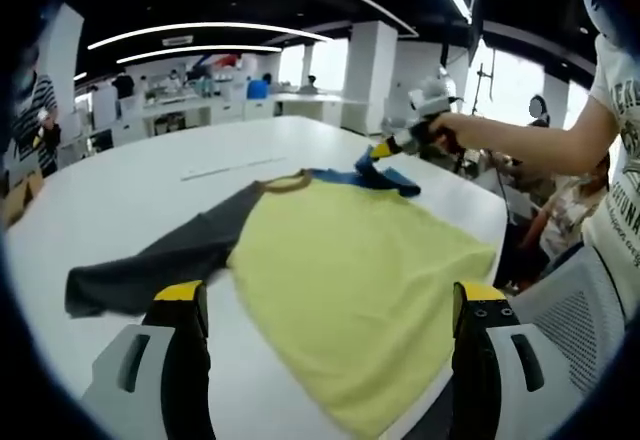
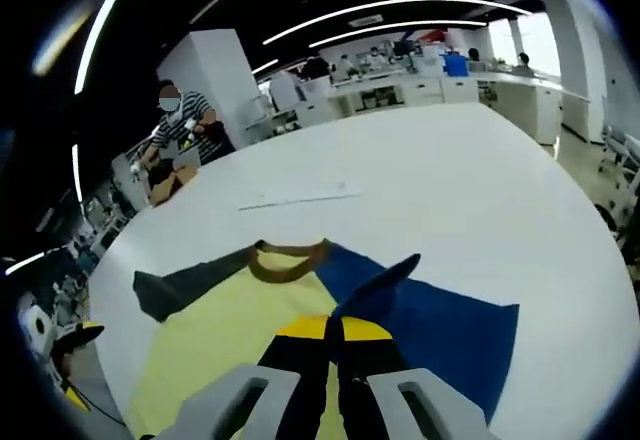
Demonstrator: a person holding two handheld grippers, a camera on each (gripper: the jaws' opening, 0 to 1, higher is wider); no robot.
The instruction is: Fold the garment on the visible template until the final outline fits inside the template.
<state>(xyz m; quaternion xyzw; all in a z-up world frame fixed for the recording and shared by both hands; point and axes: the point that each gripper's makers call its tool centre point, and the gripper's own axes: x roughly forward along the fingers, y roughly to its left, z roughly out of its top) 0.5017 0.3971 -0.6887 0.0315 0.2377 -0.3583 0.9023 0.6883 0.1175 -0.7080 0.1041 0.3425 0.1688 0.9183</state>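
While the shirt (image 1: 350,260) is spread flat on the white table (image 1: 200,190), its blue sleeve (image 2: 430,330) is pinched in the clenched right hand-held gripper (image 2: 335,335), probably so it can be folded inward over the yellow body. The left hand-held gripper (image 1: 325,310) is held released above the near hem, its jaws wide apart, apparently ready to steady the cloth.

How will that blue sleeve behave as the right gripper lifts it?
Likely floppy: the blue sleeve already peaks and folds where the right gripper pinches it. Probably light, so the yellow body may drag along the white table.
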